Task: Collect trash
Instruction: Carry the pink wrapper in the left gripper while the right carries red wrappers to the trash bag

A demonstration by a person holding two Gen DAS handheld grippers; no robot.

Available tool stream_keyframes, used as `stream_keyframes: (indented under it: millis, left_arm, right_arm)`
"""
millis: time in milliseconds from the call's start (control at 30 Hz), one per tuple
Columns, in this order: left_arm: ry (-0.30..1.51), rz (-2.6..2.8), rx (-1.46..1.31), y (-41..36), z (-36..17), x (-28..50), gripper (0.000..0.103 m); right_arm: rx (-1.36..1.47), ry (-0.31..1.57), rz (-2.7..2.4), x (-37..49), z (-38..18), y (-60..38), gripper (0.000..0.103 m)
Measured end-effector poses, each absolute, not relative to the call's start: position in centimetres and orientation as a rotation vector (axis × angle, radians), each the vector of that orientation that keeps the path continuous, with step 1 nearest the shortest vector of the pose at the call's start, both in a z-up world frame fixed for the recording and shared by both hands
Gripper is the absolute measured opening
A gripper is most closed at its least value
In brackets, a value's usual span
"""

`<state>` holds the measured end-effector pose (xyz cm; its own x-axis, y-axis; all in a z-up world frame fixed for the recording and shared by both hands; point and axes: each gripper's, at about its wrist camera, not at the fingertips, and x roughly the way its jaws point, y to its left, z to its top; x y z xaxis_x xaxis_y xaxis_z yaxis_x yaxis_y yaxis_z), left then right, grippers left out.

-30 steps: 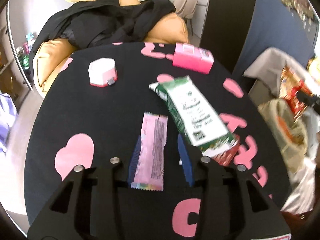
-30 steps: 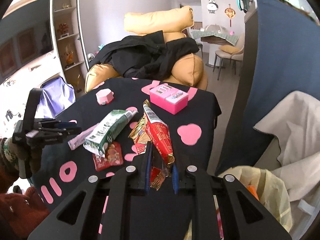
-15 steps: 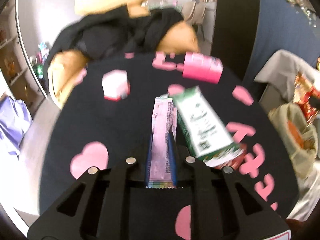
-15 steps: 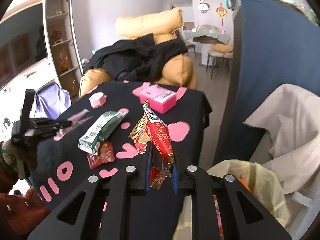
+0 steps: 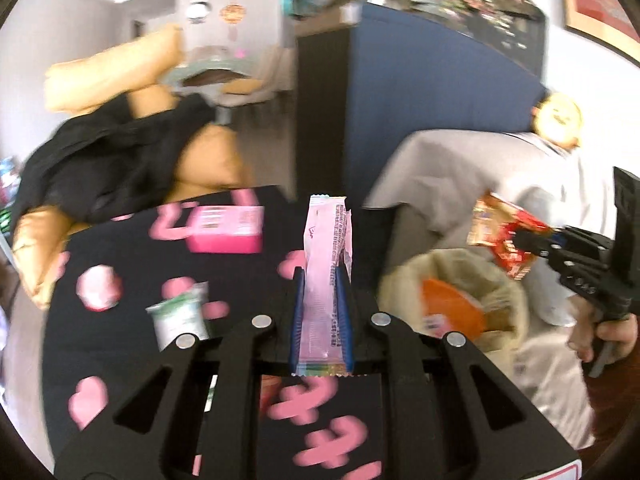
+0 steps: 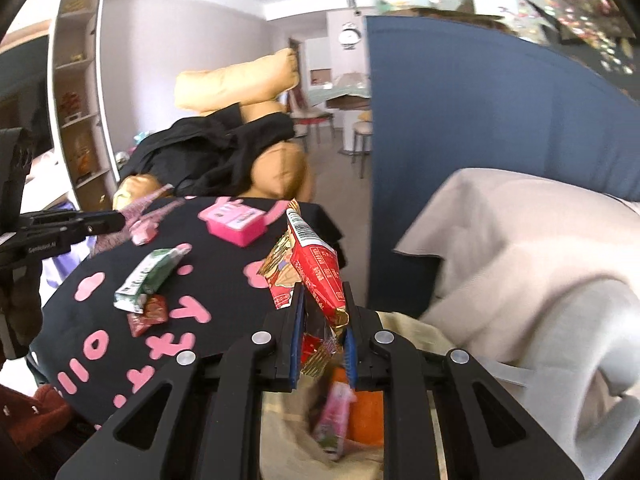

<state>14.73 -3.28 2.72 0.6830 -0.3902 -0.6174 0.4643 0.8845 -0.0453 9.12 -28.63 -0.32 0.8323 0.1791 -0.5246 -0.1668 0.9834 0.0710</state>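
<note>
Your left gripper [image 5: 323, 280] is pinching the pink wrapper [image 5: 327, 264] above the blurred table [image 5: 120, 344]. Your right gripper [image 6: 322, 300] is clamping the red snack packet [image 6: 316, 268] over the trash bag [image 6: 288, 432], its contents indistinct.

Black left gripper [image 5: 323, 280] — blue pads [image 5: 298, 312], silver screws.

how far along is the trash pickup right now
Partly done. The trash bag already holds an orange packet and a pink one. In hand: the left gripper is shut on a pink wrapper, the right gripper on a red snack bag over the trash bag. Left on the table: a green carton and a small red packet.
</note>
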Motion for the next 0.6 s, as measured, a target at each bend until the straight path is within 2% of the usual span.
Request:
stream_keyframes:
  millis: [267,600]
  left_arm:
    - [0.697,-0.668,0.144,-12.6,1.2,14.7,0.015]
    - [0.851,-0.765,0.154,-19.5,-5.0,16.3,0.015]
  right_arm:
    - [0.046,0.544,0.074,7.6,-0.5,-33.9,0.017]
    - [0.084,0.542,-0.012,7.2,-1.2,-38.0,0.017]
